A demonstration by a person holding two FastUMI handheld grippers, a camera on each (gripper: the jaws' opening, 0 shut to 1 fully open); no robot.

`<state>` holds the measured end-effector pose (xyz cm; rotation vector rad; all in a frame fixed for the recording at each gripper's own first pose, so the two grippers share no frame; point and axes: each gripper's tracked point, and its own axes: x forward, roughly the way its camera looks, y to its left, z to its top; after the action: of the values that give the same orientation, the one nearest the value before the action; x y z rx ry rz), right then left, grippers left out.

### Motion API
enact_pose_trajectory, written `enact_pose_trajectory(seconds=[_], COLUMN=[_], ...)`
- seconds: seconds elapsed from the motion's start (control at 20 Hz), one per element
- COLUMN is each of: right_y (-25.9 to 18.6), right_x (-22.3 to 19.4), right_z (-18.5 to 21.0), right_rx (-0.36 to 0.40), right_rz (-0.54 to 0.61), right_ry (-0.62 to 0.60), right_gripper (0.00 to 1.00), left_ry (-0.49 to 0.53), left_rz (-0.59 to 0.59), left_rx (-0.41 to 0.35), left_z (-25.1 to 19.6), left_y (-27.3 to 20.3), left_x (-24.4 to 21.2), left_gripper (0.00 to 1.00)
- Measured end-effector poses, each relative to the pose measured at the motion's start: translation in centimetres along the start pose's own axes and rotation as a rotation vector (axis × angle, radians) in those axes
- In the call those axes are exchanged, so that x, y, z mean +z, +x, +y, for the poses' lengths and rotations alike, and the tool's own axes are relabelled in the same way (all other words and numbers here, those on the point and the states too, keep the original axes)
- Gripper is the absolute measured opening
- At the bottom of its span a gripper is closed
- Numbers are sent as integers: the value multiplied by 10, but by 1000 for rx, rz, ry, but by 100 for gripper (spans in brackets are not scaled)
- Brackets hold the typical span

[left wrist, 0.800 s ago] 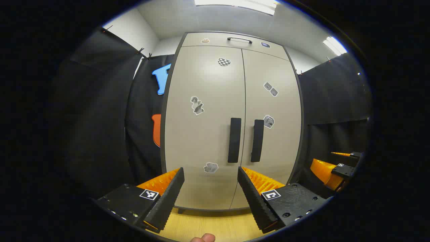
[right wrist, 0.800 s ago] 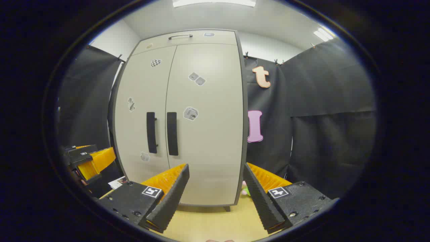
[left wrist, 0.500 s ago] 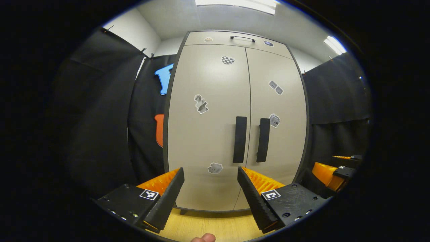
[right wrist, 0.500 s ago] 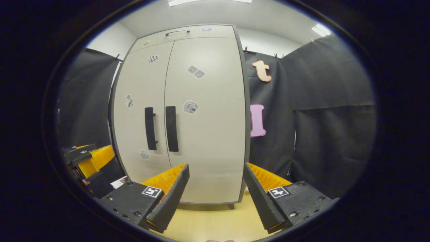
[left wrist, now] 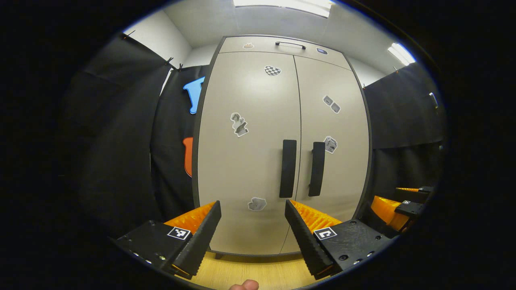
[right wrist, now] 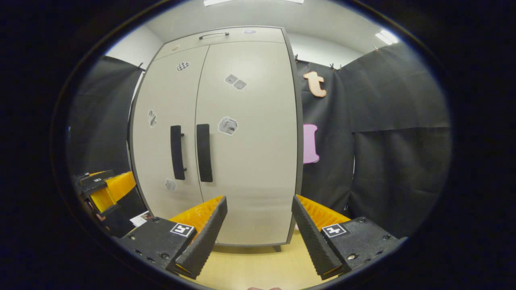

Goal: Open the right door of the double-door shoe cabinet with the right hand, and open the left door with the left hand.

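Cabinet (left wrist: 250, 161) dead ahead, standing on the pale wood floor (left wrist: 258, 272), both doors closed. Left door (left wrist: 246, 169) with its black handle (left wrist: 288, 168) just left of the centre seam; right door (right wrist: 250, 161) with its handle (right wrist: 204, 152) just right of it. Left gripper (left wrist: 253, 225) held short of the left door, fingers spread wide, gripping nothing. Right gripper (right wrist: 259, 221) near the right door's lower part, fingers likewise apart, empty.
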<state>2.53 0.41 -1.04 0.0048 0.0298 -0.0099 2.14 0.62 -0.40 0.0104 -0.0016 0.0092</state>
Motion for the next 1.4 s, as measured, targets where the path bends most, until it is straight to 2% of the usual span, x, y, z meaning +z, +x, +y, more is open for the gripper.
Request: enact_pose_trajectory(seconds=[0.25, 0.4, 0.7, 0.8, 1.05, 1.4], right_y=[5, 16, 53, 67, 105, 143], right_x=[3, 16, 50, 56, 73, 69], right_z=[1, 12, 59, 78, 95, 117], right_rx=[-3, 20, 109, 148, 139, 145], right_rz=[-3, -25, -63, -66, -87, -26], right_ry=[9, 11, -18, 8, -18, -30], right_gripper=[100, 100, 100, 100, 100, 99], left_ry=[6, 3, 22, 23, 42, 23], left_rz=[0, 3, 8, 12, 18, 29], left_rx=[0, -8, -11, -14, 0, 19], left_z=[0, 0, 4, 5, 17, 34], left_y=[-1, -6, -22, -26, -36, -35], left_x=[-2, -1, -4, -6, -8, -11], left_gripper=[95, 95, 95, 95, 95, 95])
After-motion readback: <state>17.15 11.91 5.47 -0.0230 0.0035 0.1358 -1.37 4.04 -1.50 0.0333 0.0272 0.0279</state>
